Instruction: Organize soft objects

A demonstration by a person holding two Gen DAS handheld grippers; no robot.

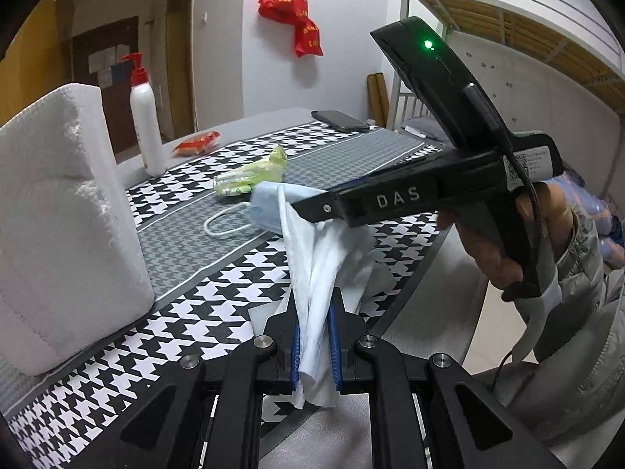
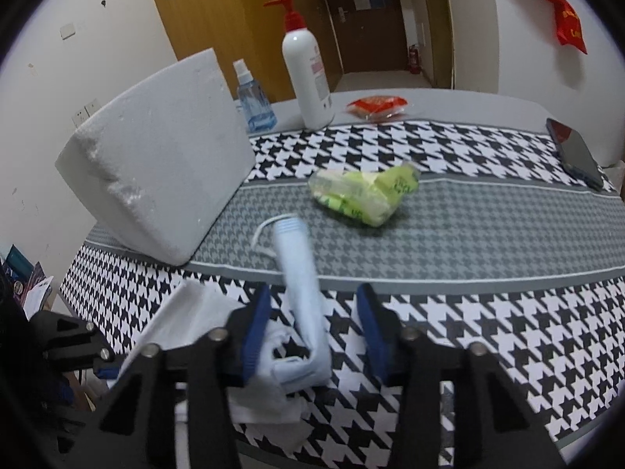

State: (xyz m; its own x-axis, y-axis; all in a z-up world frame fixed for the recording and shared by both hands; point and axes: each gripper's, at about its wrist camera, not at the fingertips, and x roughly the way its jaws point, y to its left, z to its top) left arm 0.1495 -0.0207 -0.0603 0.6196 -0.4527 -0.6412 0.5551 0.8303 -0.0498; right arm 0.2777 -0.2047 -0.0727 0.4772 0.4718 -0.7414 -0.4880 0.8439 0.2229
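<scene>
Clamped between the blue pads of the left gripper [image 1: 315, 342]: a crumpled white tissue [image 1: 312, 273], held just above the houndstooth tablecloth [image 1: 218, 297]. Straddled by the part-spread fingers of the right gripper [image 2: 312, 326], pads not seen pressing: a folded light-blue face mask [image 2: 300, 293], one end lying on the grey stripe. Beyond lay a green plastic packet [image 2: 363, 195], beside it a white foam block [image 2: 156, 156]; farther back stood a red-capped pump bottle [image 2: 306, 74], a red packet [image 2: 377, 106] and a phone [image 2: 574, 152].
</scene>
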